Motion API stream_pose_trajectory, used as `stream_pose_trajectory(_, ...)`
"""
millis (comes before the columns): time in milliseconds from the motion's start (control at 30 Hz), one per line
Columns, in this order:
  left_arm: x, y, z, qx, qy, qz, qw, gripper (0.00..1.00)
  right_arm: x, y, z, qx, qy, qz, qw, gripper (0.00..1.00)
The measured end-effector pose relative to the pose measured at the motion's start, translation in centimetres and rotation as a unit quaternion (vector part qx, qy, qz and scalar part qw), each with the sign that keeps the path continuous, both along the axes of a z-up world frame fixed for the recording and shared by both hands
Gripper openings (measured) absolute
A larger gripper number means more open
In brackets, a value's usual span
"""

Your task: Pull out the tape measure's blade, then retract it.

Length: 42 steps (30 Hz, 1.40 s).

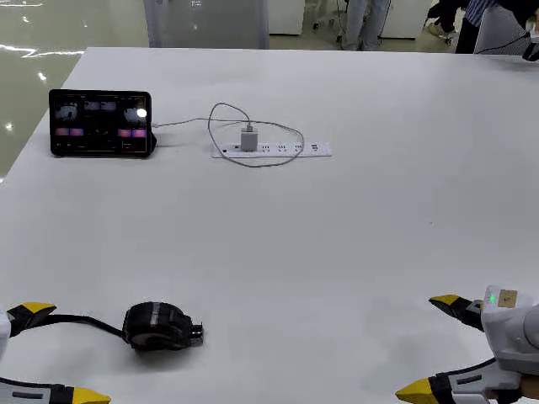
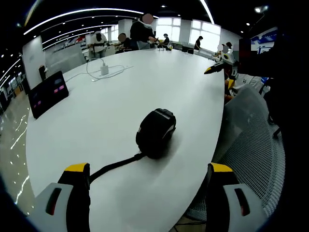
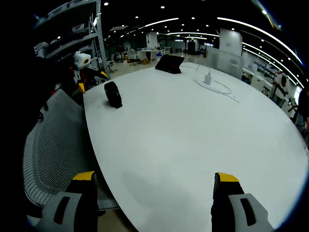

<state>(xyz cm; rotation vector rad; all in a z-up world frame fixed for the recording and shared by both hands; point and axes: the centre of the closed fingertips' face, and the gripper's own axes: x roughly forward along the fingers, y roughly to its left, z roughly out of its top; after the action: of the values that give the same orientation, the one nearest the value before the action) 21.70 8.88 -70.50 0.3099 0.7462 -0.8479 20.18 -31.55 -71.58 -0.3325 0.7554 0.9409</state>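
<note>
My left gripper (image 1: 55,353) hangs at 7 o'clock by the table's (image 1: 354,219) near edge, jaws spread wide and empty. The black tape measure (image 1: 158,326) lies just ahead, its strap trailing toward one jaw; any lettering on it is too small to read. My right gripper (image 1: 428,345), likewise spread and empty, hovers at 5 o'clock, with bare white tabletop between them.

Tape measure (image 1: 158,326): a compact black case with grey banding, which I see lying on its side near the front left edge of the white bench (image 1: 337,252). A small tab (image 1: 197,330) projects from its right end; I read the blade as wound in. A black strap (image 1: 84,321) trails leftward, flat on the bench.
</note>
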Motion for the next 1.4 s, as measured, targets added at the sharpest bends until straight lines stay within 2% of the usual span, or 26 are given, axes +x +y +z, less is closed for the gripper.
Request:
stream_pose_trajectory(33, 0.1, -0.4, 0.2, -0.005, -0.005, -0.003, 1.0, 0.99, 0.0, 0.2, 0.0, 0.0, 0.0, 0.003, 1.0, 0.99)
stream_pose_trajectory(100, 0.0, -1.0, 0.3, -0.007, -0.002, -0.022, 0.9997, 0.99, 0.1, 0.8, 0.0, 0.003, 0.001, 0.013, 0.9999, 0.99)
stream_pose_trajectory(200, 0.2, -1.5, 0.2, 0.004, 0.0, -0.04, 0.9992, 0.99, 0.2, 1.7, 0.0, 0.001, -0.001, 0.027, 0.9996, 0.99)
stream_pose_trajectory(300, 0.5, -1.9, 0.0, 0.011, 0.012, -0.056, 0.9983, 0.99, 0.5, 2.5, -0.2, 0.0, 0.007, 0.028, 0.9996, 0.99)
stream_pose_trajectory(333, 0.6, -2.0, -0.2, 0.018, 0.015, -0.063, 0.9977, 0.99, 0.7, 3.0, -0.3, 0.001, 0.007, 0.03, 0.9995, 0.99)
stream_pose_trajectory(367, 0.8, -2.1, -0.3, 0.023, 0.01, -0.073, 0.997, 0.99, 0.8, 3.3, -0.3, 0.001, 0.008, 0.03, 0.9995, 0.99)
stream_pose_trajectory(400, 1.0, -2.1, -0.6, 0.041, 0.003, -0.089, 0.9952, 0.99, 0.9, 3.8, -0.3, 0.0, 0.007, 0.033, 0.9994, 0.99)
stream_pose_trajectory(433, 1.0, -2.2, -0.6, 0.048, 0.003, -0.095, 0.9943, 0.98, 0.9, 4.1, -0.4, -0.001, 0.004, 0.035, 0.9994, 0.99)
stream_pose_trajectory(533, 1.3, -2.7, -1.0, 0.051, 0.011, -0.103, 0.9933, 0.98, 1.2, 5.1, -0.5, 0.002, 0.002, 0.042, 0.9991, 0.99)
stream_pose_trajectory(867, 2.3, -4.3, -1.6, 0.066, 0.014, -0.144, 0.9873, 0.98, 2.2, 8.9, -0.9, 0.011, -0.006, 0.065, 0.9978, 0.99)
stream_pose_trajectory(933, 2.6, -4.9, -1.6, 0.053, 0.017, -0.153, 0.9866, 0.99, 2.5, 9.9, -0.9, 0.017, -0.01, 0.073, 0.9971, 0.99)
stream_pose_trajectory(1000, 2.8, -5.4, -1.7, 0.052, 0.016, -0.158, 0.9859, 0.99, 3.0, 10.6, -1.0, 0.014, -0.014, 0.075, 0.997, 0.99)
stream_pose_trajectory(1100, 3.1, -5.6, -2.1, 0.077, 0.006, -0.174, 0.9818, 0.97, 3.6, 11.8, -1.1, 0.016, -0.02, 0.087, 0.9959, 0.99)
stream_pose_trajectory(1200, 3.3, -5.9, -2.2, 0.08, 0.005, -0.182, 0.9801, 0.93, 3.9, 12.8, -1.2, 0.016, -0.023, 0.098, 0.9948, 0.99)
stream_pose_trajectory(1267, 3.3, -6.1, -2.2, 0.087, 0.0, -0.193, 0.9774, 0.93, 4.0, 13.6, -1.3, 0.016, -0.024, 0.107, 0.9938, 0.99)
stream_pose_trajectory(1300, 3.4, -6.1, -2.4, 0.089, 0.0, -0.198, 0.9762, 0.92, 4.0, 13.9, -1.3, 0.015, -0.024, 0.111, 0.9934, 0.99)
stream_pose_trajectory(1333, 3.2, -6.3, -2.5, 0.088, 0.006, -0.213, 0.9732, 0.92, 4.1, 14.3, -1.3, 0.015, -0.027, 0.118, 0.9925, 0.99)
stream_pose_trajectory(1400, 3.1, -6.6, -2.8, 0.089, 0.011, -0.224, 0.9705, 0.94, 4.1, 15.0, -1.5, 0.013, -0.026, 0.127, 0.9915, 0.99)
